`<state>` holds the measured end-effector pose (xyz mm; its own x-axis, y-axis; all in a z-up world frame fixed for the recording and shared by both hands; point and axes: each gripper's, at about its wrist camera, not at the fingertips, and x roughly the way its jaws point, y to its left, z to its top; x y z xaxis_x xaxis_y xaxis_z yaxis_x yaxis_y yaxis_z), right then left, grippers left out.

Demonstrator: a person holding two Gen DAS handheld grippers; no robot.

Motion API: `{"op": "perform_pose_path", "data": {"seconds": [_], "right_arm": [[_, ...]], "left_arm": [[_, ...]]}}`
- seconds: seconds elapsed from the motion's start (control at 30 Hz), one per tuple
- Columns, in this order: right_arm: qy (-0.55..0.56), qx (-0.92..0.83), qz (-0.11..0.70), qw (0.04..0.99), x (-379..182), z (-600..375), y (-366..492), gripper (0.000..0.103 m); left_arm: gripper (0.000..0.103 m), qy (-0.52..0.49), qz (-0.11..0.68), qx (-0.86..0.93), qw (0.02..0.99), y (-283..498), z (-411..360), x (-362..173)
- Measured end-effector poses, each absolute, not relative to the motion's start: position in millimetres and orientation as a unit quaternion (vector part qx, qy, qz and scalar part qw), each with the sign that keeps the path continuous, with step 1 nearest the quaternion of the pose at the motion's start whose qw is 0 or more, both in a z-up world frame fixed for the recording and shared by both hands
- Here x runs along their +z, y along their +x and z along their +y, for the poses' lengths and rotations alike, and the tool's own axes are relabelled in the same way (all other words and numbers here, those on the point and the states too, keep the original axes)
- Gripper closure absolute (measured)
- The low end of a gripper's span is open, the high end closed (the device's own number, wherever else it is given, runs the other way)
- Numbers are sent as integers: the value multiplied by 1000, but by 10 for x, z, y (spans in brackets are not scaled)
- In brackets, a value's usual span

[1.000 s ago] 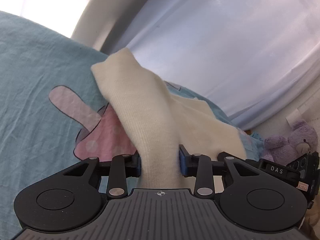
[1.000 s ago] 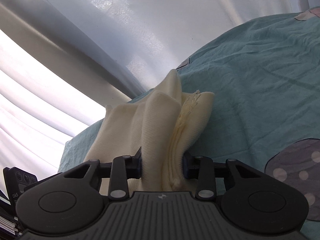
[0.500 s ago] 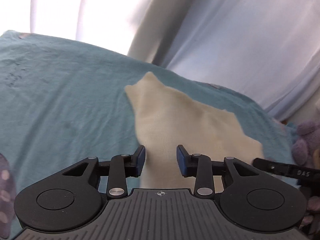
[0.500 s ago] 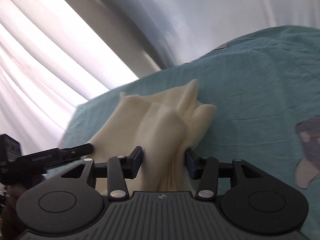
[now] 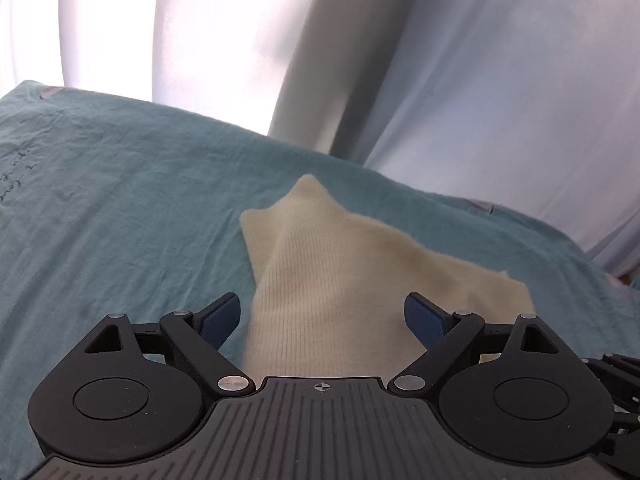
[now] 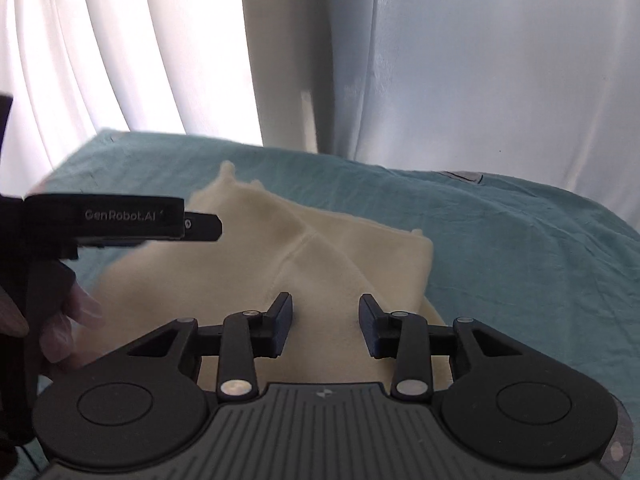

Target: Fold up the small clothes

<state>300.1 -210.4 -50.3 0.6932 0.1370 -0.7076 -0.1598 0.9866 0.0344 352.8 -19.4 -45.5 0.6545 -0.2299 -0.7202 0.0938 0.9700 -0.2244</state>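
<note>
A small cream knit garment (image 5: 340, 272) lies folded on the teal bedsheet (image 5: 120, 208). My left gripper (image 5: 323, 317) is open, its blue pads (image 5: 218, 318) wide apart on either side of the cloth's near ridge. In the right wrist view the same garment (image 6: 320, 256) lies spread with a raised fold down its middle. My right gripper (image 6: 325, 326) is open over the near edge of the cloth and holds nothing. The left gripper (image 6: 200, 228) shows from the side at the left, above the cloth.
White curtains (image 6: 140, 48) and a pale wall (image 6: 480, 60) stand behind the bed. The teal bedsheet (image 6: 520, 240) stretches to the right. A gloved hand (image 6: 68, 320) holds the left gripper's handle at the left.
Both grippers have let go of the garment and opened. The cloth went from hanging in both grips to lying on the sheet. The left jaws opened much wider in the last half second.
</note>
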Motion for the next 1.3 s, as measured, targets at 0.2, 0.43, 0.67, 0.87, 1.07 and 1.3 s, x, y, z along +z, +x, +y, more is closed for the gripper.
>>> {"op": "perform_pose_path", "data": {"seconds": [0.2,0.43,0.67,0.87,1.07,1.3], "right_arm": [[-28,27,368,929,-698,-2332,3132,60],[29,49,359,932,-475,-2442,2844,62],[-13,112,345,932,-290,-2199,2091,67],[-35,77,385,919,-515,-2155,2129,67],[-57,69,386,918,-379,-2017,1956,67],[-84,48,417,904,-478,-1992,1838,67]], "left_arm": [[6,-53,398,-70,913,3607,-284,-601],[7,-80,413,-89,903,3437,-108,-456],[6,-121,424,-128,888,2697,158,-278],[0,-96,447,-118,882,2670,123,-459],[1,-59,446,-128,884,2541,31,-270],[1,-118,471,-158,860,2428,152,-273]]}}
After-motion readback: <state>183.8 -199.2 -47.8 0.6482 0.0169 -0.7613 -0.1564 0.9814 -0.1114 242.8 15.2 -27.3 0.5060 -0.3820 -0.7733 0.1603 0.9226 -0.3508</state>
